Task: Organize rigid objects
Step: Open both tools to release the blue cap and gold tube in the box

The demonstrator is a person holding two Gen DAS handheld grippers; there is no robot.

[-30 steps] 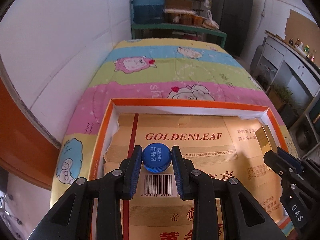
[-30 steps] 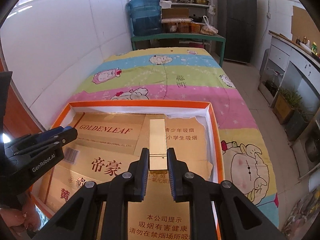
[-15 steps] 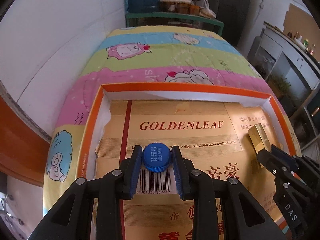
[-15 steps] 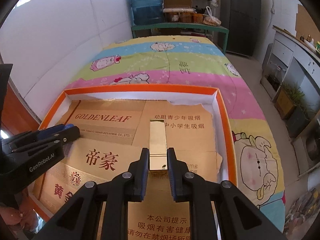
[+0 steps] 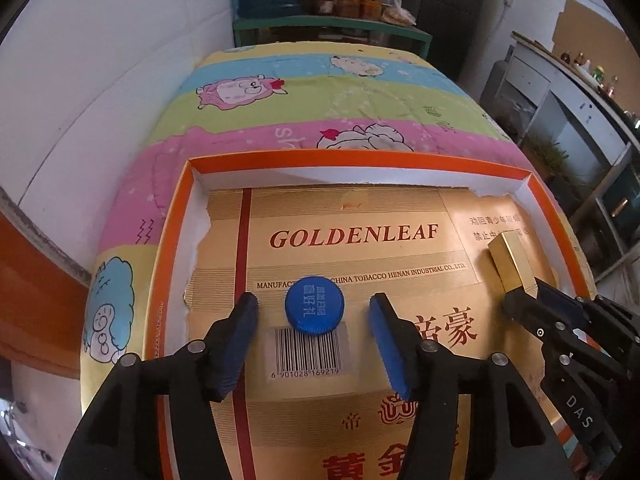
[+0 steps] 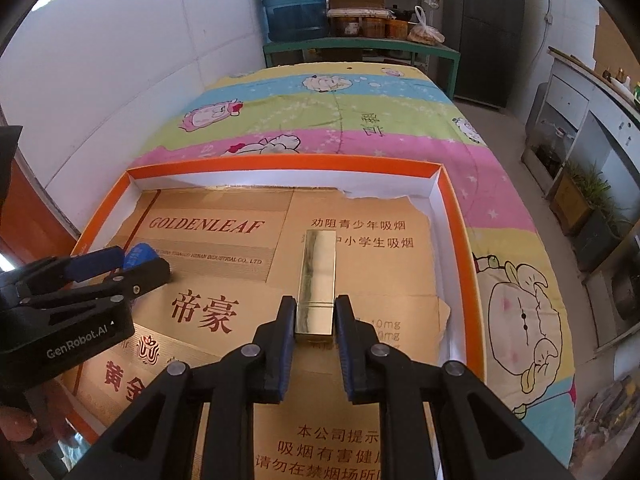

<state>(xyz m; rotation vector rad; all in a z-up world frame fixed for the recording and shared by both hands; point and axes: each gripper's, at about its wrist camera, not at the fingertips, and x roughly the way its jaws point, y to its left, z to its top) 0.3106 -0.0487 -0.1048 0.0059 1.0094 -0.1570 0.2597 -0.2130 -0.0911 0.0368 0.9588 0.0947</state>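
Left wrist view, one blue cap (image 5: 314, 305) between opening fingers (image 5: 236, 336), one gold bar (image 6: 316, 280) pinched.

A bed with a striped cartoon quilt (image 6: 360, 120) fills the middle of both views. Directly on it, in the lower half of the frame, lies an orange-rimmed shallow box (image 6: 280, 160).
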